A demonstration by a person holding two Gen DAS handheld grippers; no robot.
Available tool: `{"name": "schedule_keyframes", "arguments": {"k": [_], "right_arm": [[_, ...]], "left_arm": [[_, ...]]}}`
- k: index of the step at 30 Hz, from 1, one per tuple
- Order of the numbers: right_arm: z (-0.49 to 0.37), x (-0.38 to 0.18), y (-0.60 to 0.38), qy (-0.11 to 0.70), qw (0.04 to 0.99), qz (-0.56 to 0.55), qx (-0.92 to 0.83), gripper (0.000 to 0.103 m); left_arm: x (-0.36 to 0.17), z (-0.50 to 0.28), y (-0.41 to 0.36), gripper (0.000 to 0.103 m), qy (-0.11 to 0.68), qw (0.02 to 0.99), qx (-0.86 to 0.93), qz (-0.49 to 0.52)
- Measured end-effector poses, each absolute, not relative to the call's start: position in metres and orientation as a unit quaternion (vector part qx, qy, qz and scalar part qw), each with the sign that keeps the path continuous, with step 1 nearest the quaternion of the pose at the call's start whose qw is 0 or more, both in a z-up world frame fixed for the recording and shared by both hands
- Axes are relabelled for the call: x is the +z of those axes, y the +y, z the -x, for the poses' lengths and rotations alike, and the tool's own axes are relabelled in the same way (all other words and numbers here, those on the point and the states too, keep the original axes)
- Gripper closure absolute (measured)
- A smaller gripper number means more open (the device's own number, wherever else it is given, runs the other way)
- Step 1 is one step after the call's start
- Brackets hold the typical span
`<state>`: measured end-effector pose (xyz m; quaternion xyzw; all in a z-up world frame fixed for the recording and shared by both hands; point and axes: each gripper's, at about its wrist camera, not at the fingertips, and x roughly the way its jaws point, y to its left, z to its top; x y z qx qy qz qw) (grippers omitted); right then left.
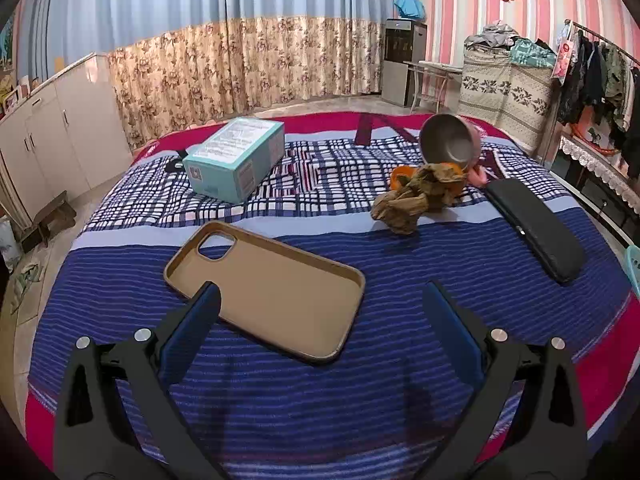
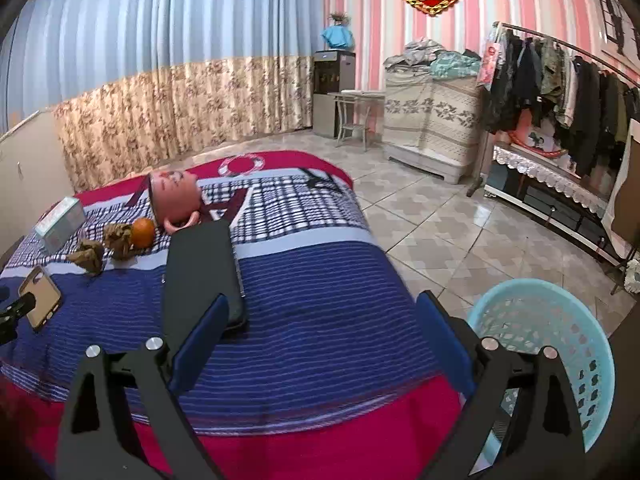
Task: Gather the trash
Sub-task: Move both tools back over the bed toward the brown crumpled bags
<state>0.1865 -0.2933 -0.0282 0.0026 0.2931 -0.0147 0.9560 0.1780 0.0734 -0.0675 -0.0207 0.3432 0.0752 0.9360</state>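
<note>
Two crumpled brown paper wads (image 1: 416, 196) lie mid-bed beside an orange (image 1: 400, 176); they also show in the right wrist view (image 2: 102, 246). My left gripper (image 1: 320, 320) is open and empty, hovering over the near end of a tan phone case (image 1: 276, 284). My right gripper (image 2: 320, 328) is open and empty above the bed's right edge, next to a black case (image 2: 200, 268). A light blue slotted trash basket (image 2: 560, 344) stands on the floor at the bed's right side.
A teal box (image 1: 236, 156), a tipped pink bowl with a grey inside (image 1: 452, 140) and a black case (image 1: 536, 228) lie on the striped bedspread (image 1: 400, 360). White cabinets (image 1: 52, 136) stand left, a clothes rack (image 2: 560, 88) right, tiled floor (image 2: 460, 232) between.
</note>
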Motion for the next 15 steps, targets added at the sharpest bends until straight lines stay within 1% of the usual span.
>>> {"name": "schedule_keyframes", "arguments": {"k": [4, 13, 14, 15], "right_arm": [[-0.19, -0.032, -0.279, 0.299, 0.954, 0.017, -0.006, 0.01], [-0.198, -0.041, -0.262, 0.313, 0.949, 0.03, 0.006, 0.01], [-0.199, -0.042, -0.26, 0.315, 0.949, 0.034, 0.007, 0.01], [-0.2, -0.042, -0.258, 0.316, 0.948, 0.037, 0.008, 0.01]], "left_arm": [[-0.07, -0.196, 0.074, 0.006, 0.357, 0.931, 0.069, 0.021], [-0.064, -0.253, 0.047, 0.006, 0.353, 0.935, 0.035, 0.006], [-0.065, -0.26, 0.044, 0.008, 0.356, 0.934, 0.035, 0.005], [-0.067, -0.265, 0.042, 0.015, 0.359, 0.933, 0.03, 0.006]]}}
